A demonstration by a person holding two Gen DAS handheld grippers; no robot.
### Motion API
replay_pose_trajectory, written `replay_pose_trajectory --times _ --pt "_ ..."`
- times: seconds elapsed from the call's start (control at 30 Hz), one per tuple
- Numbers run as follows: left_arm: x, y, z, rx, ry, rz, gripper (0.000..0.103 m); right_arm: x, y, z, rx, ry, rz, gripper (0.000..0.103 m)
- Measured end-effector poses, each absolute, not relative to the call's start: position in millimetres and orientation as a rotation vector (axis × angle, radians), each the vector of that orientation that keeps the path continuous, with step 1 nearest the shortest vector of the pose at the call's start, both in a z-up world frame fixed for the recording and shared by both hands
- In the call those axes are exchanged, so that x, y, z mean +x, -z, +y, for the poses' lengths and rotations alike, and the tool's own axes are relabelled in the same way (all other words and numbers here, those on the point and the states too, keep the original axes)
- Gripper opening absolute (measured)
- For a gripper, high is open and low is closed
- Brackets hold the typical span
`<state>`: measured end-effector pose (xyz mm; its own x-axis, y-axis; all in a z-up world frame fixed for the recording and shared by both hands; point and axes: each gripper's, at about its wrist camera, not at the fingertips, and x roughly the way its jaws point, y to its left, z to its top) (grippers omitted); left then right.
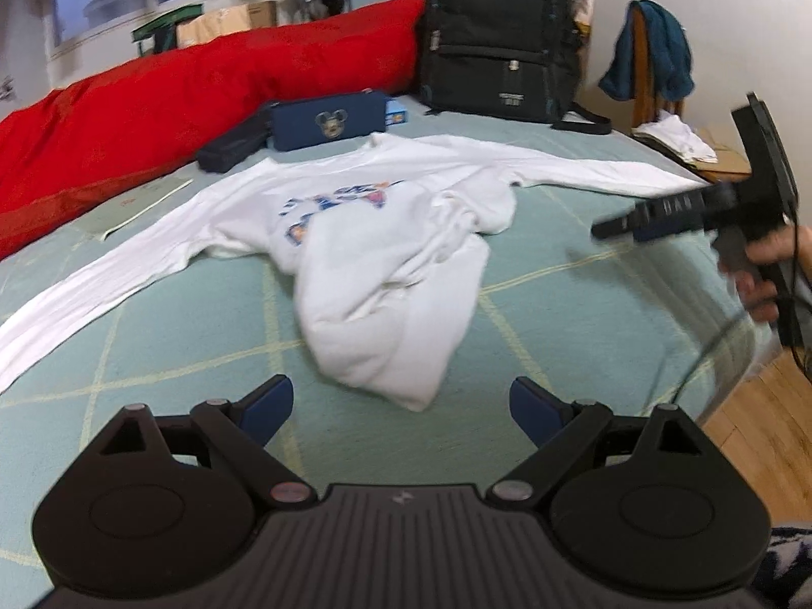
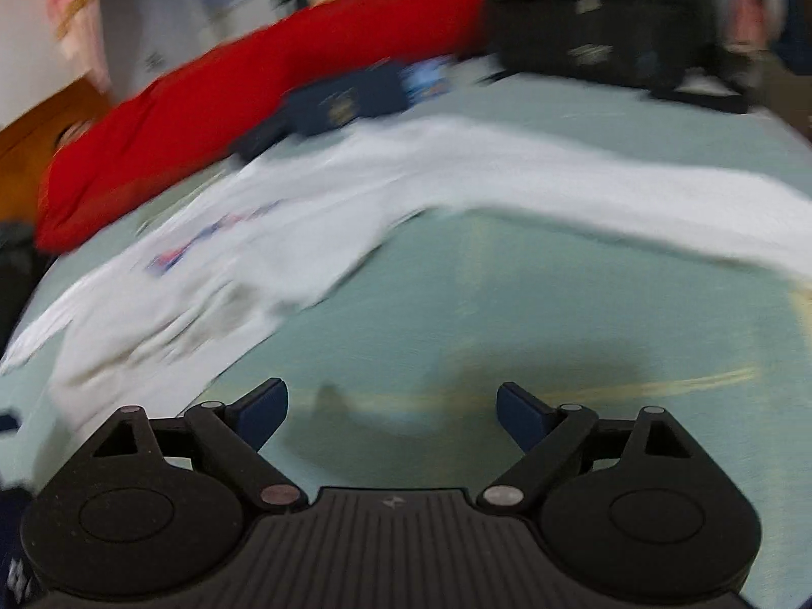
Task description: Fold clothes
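A white shirt (image 1: 385, 254) with long sleeves is lying crumpled on a green bed cover (image 1: 558, 314), its sleeves stretching out to both sides. The left gripper (image 1: 401, 401) is hanging just above the cover, near the shirt's bottom edge, with its fingers spread apart and holding nothing. The right gripper (image 2: 391, 406) is also spread wide and empty, over bare cover beside one sleeve. A red blanket (image 1: 177, 96) and a black backpack (image 1: 497, 35) are sitting behind the shirt.
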<state>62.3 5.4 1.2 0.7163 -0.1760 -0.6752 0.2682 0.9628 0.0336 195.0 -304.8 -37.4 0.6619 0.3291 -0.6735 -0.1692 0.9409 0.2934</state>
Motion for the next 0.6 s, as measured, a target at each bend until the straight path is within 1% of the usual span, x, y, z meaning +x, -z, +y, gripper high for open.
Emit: replay_pose_trajectory --times 0.03,0.07,0.1,0.13,0.17,0.4,0.53,0.57,0.6 --pt "63 -2 2 0.138 0.253 0.73 0.092 199 33 -317 0.218 -0.253 0.778 0.082" --pt "64 -4 -1 0.143 0.254 0.726 0.092 205 28 -329 0.22 -0.223 0.758 0.063" --pt "65 -5 -5 0.148 0.256 0.723 0.092 213 22 -340 0.223 -0.192 0.745 0.052" --pt "66 -6 -8 0.154 0.257 0.719 0.092 222 19 -350 0.212 -0.157 0.737 0.036" --pt "66 -7 -11 0.158 0.262 0.715 0.092 232 17 -361 0.186 -0.12 0.729 0.033" --pt "77 -8 -23 0.169 0.284 0.716 0.092 258 47 -368 -0.223 -0.068 0.772 0.034" --pt "84 -6 -31 0.174 0.3 0.725 0.092 263 59 -367 -0.387 -0.055 0.732 0.034" --pt "84 -5 -32 0.175 0.308 0.727 0.092 263 58 -368 -0.396 -0.061 0.734 0.026" --pt "85 -4 -34 0.175 0.315 0.731 0.092 264 55 -370 -0.386 -0.081 0.752 0.012"
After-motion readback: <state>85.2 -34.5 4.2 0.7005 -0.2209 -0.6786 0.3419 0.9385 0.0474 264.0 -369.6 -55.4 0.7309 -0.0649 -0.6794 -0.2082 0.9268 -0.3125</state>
